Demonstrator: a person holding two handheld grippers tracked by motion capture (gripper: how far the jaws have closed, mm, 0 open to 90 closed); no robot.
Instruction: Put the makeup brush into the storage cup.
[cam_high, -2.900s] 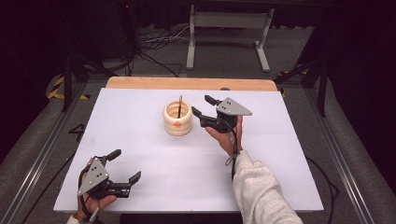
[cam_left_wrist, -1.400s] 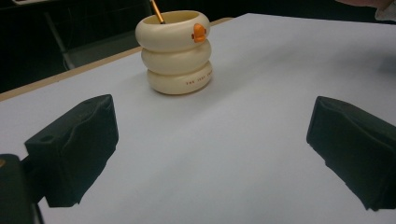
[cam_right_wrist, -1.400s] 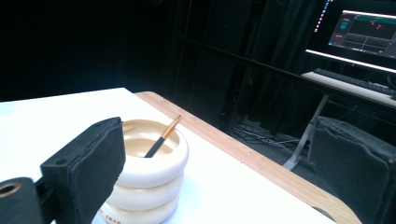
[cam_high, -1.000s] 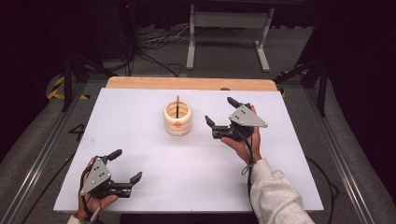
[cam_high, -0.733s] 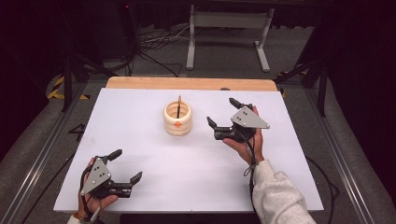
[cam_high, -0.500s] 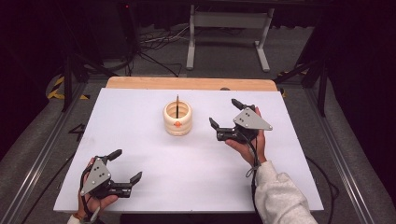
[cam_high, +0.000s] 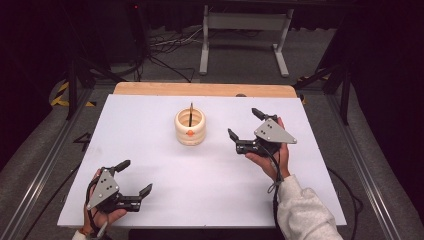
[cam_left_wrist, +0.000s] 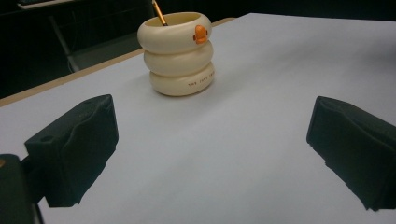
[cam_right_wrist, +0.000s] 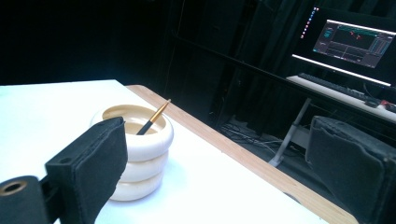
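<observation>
Jaws spread wide on both: right gripper (cam_high: 246, 128) just right of cream ringed pen holder (cam_high: 190, 126), apart from it; left gripper (cam_high: 135, 177) near front edge, well clear. Pen (cam_right_wrist: 153, 117) leaning inside holder, mid-table (cam_high: 150, 125).

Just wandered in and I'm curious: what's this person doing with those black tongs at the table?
A person sits at a white table with tongs in each hand, both open and empty. The right tongs hover just right of a cream ringed cup with a pen leaning inside it. The left tongs rest near the table's front left corner, far from the cup. Nothing is being gripped.
</observation>
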